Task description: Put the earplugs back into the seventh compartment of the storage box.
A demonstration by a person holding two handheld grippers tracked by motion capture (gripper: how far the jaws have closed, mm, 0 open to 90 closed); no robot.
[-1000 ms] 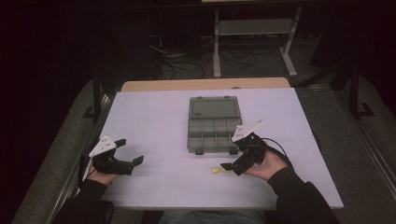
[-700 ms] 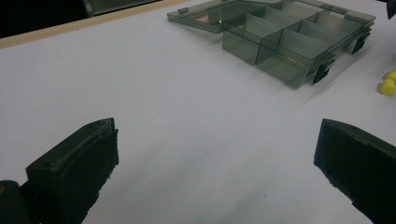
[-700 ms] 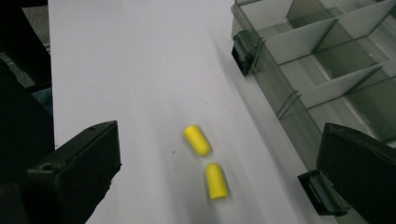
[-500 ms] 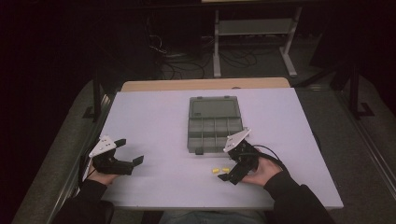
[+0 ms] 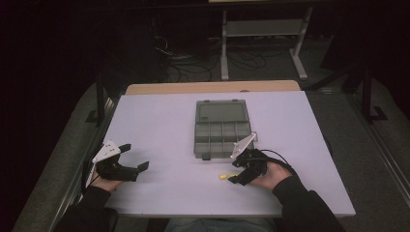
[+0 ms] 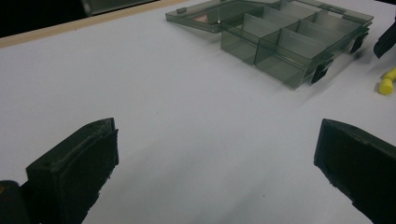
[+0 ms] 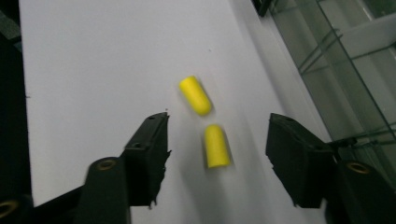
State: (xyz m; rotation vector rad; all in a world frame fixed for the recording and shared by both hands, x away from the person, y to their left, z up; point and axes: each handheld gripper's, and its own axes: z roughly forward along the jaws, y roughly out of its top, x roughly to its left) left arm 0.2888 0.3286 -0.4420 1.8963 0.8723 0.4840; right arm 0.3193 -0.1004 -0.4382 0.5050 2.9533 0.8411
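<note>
Right hand-held gripper (image 7: 217, 140) gapes around one yellow earplug (image 7: 216, 145)

We have bare tabletop (image 5: 159, 125) all around the left gripper (image 5: 136, 155), with open room between it and the compartment box (image 5: 222, 128). That box, lid laid flat behind it, blocks the middle. Our right gripper (image 5: 235, 172) sits just beside the box's near right corner, jaws spread around one of two yellow earplugs (image 7: 217, 145), the other (image 7: 195, 94) just beyond.
</note>
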